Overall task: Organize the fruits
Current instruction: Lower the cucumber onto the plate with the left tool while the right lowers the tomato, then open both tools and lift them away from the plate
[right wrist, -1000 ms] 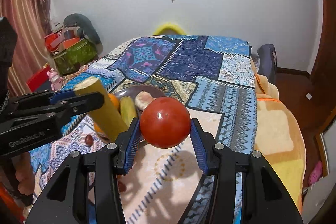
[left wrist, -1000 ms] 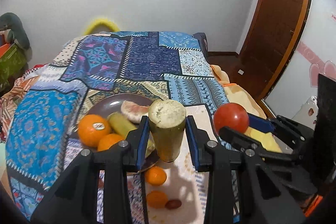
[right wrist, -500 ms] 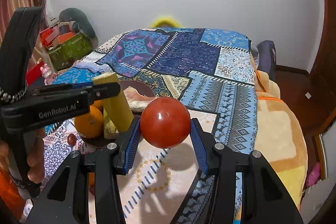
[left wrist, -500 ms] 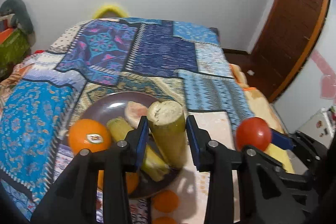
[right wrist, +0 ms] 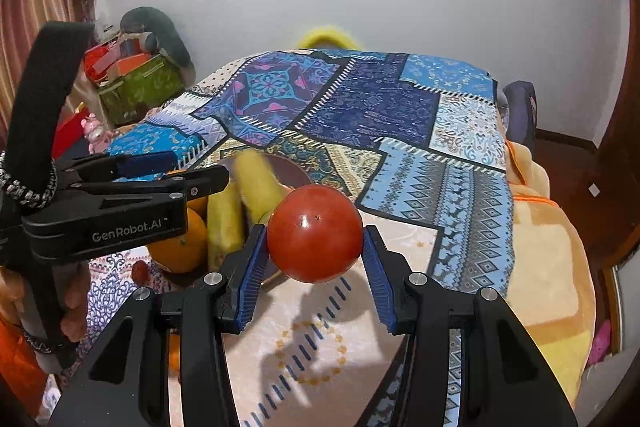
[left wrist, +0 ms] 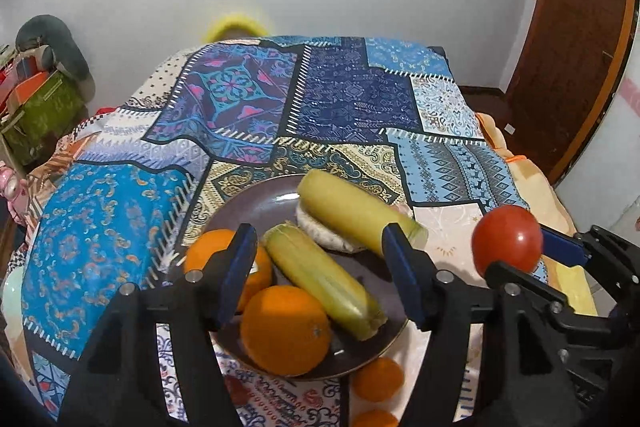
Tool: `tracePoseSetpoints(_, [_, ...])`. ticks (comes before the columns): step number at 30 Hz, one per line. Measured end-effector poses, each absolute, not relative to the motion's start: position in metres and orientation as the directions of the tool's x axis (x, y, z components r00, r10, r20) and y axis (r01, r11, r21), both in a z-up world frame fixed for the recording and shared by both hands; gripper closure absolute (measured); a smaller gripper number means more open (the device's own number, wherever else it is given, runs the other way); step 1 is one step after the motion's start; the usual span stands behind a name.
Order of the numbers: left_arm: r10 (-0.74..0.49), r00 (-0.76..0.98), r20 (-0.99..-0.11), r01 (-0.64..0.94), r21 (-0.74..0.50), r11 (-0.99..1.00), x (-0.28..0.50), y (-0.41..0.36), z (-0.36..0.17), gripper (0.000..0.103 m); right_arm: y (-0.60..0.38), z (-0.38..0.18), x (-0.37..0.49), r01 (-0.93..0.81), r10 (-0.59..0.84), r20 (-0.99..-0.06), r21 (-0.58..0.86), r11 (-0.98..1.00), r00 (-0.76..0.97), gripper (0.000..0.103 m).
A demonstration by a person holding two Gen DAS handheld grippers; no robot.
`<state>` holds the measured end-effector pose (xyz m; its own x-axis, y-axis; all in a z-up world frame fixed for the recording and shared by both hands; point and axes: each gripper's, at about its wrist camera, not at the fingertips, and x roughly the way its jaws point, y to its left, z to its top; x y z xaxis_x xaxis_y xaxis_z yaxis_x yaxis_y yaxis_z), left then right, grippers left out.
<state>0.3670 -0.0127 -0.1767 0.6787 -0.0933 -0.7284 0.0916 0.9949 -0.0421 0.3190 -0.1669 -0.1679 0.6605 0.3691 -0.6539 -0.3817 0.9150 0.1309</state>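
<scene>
Your right gripper (right wrist: 315, 254) has its fingers (right wrist: 251, 269) clamped on the red tomato (right wrist: 315, 233), one blue pad on each flank, so it is carried clear of the bed. From those fingers the dark plate (right wrist: 298, 173) lies at about 11 o'clock, just beyond and below the tomato; that is the direction the coming placement turns on, as I judge it. Your left gripper (left wrist: 320, 269) hangs over the plate (left wrist: 256, 203) with its fingers spread wide and nothing between them. Straight ahead of them, at 12 to 1 o'clock, a yellow-green stalk piece (left wrist: 358, 217) lies tilted across a pale round fruit (left wrist: 320, 235) (blurred). A second stalk piece (left wrist: 324, 281) runs from 11 toward 5 o'clock, and two oranges (left wrist: 285, 330) sit at the near rim. The free plate area seems to be the far side, so the right hand looks better placed. Loose small oranges (left wrist: 378, 379) rest on the bed by the rim.
</scene>
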Motion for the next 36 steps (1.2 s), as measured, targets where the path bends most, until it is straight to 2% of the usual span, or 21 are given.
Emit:
tracePoseSetpoints(18, [-0.021, 0.696, -0.718, -0.047, -0.074, 0.996, 0.315, 0.085, -0.182, 0.037, -0.102, -0.186, 0.345, -0.459, 0.381, -0.701, 0.086, 0.884, 0.603, 0.059])
tracePoseSetpoints(27, [-0.039, 0.689, -0.723, -0.054, -0.104, 0.993, 0.312, 0.096, -0.191, 0.036, -0.095, -0.206, 0.359, -0.428, 0.331, -0.75, 0.071, 0.901, 0.572, 0.058])
tracePoseSetpoints(32, [-0.043, 0.686, -0.726, -0.049, -0.104, 0.993, 0.309, 0.093, -0.191, 0.036, -0.096, -0.197, 0.353, -0.433, 0.34, -0.729, 0.065, 0.899, 0.594, 0.051])
tracePoseSetpoints(36, [-0.042, 0.695, -0.718, -0.041, -0.098, 0.994, 0.299, 0.09, -0.183, 0.036, -0.097, -0.184, 0.344, -0.438, 0.341, -0.709, 0.05, 0.898, 0.618, 0.051])
